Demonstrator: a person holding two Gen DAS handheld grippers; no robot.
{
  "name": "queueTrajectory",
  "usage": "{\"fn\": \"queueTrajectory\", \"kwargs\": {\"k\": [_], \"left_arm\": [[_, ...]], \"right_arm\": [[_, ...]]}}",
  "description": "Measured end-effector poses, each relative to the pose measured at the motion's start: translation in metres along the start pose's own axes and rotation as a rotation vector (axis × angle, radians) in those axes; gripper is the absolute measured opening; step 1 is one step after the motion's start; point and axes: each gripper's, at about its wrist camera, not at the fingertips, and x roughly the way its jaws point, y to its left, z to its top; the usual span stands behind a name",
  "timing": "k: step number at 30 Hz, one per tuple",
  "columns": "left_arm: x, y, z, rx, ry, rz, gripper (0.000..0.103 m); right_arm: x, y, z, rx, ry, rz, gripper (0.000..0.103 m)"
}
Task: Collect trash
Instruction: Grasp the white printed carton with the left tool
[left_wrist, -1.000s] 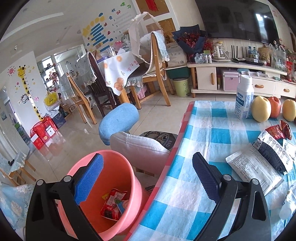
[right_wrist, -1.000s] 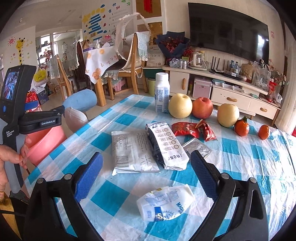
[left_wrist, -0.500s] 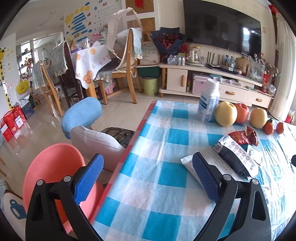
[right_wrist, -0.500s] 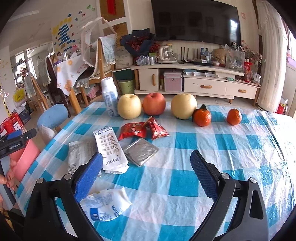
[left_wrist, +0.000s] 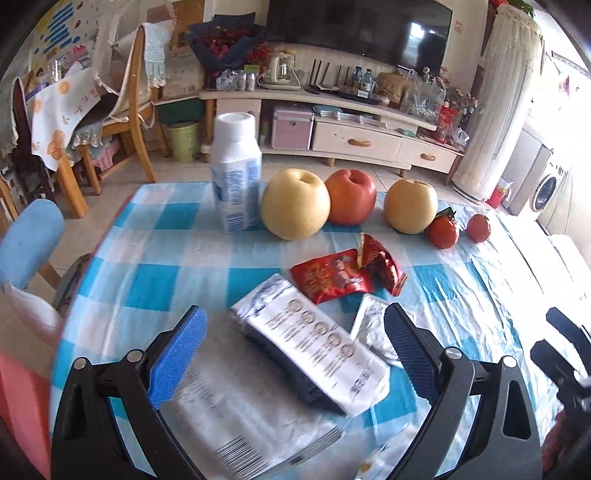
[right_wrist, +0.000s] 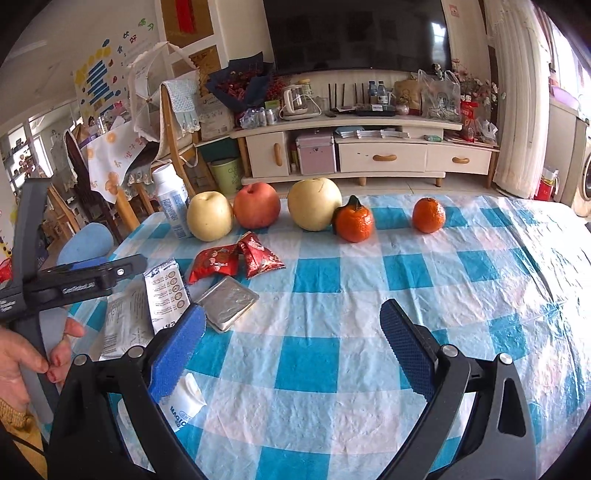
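Observation:
Wrappers lie on the blue checked tablecloth (left_wrist: 155, 288). My left gripper (left_wrist: 295, 354) is open, its blue pads either side of a long white and black packet (left_wrist: 314, 343). Under that packet lies a flat white wrapper with a barcode (left_wrist: 236, 421). A silver foil pack (left_wrist: 369, 325) and red snack wrappers (left_wrist: 343, 273) sit just beyond. My right gripper (right_wrist: 291, 354) is open over bare cloth. To its left are the silver foil pack (right_wrist: 229, 301), the red wrappers (right_wrist: 236, 256) and a crumpled white wrapper (right_wrist: 181, 398) by its left pad.
A white bottle (left_wrist: 236, 170), two yellow pears (left_wrist: 295, 203), a red apple (left_wrist: 351, 197) and two tangerines (left_wrist: 443, 230) line the table's far side. A pink bin's rim (left_wrist: 18, 406) shows at lower left beside a blue chair (left_wrist: 29, 240). A hand (right_wrist: 22, 358) holds the left gripper.
My left gripper swung right from over the pink bin and floor to above the wrappers on the table. My right gripper turned right, away from the wrappers, toward bare cloth.

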Motion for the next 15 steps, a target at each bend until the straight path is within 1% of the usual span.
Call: {"fn": "queueTrajectory", "kwargs": {"k": [4, 8, 9, 11, 12, 13, 14, 15], "left_arm": [[0.039, -0.031, 0.024, -0.022, 0.026, 0.018, 0.096], [0.075, -0.043, 0.046, -0.107, 0.069, 0.047, 0.094], [0.083, -0.045, 0.050, -0.123, 0.093, 0.065, 0.090], [0.098, -0.048, 0.055, -0.142, 0.116, 0.110, 0.081], [0.105, -0.050, 0.058, -0.148, 0.127, 0.140, 0.078], [0.112, -0.051, 0.059, -0.148, 0.135, 0.168, 0.072], [0.119, -0.052, 0.060, -0.143, 0.147, 0.194, 0.068], [0.125, -0.053, 0.060, -0.138, 0.164, 0.207, 0.062]], "right_arm": [[0.000, -0.018, 0.000, 0.056, 0.009, 0.006, 0.096], [0.000, -0.026, 0.000, 0.069, 0.019, 0.012, 0.096], [-0.001, -0.028, 0.000, 0.069, 0.018, 0.010, 0.096], [-0.002, -0.032, 0.000, 0.072, 0.019, 0.009, 0.096], [-0.002, -0.034, 0.001, 0.075, 0.019, 0.008, 0.096], [-0.003, -0.037, 0.001, 0.081, 0.018, 0.010, 0.096], [-0.004, -0.039, 0.001, 0.089, 0.018, 0.016, 0.096], [-0.004, -0.042, 0.001, 0.095, 0.019, 0.018, 0.096]]}}
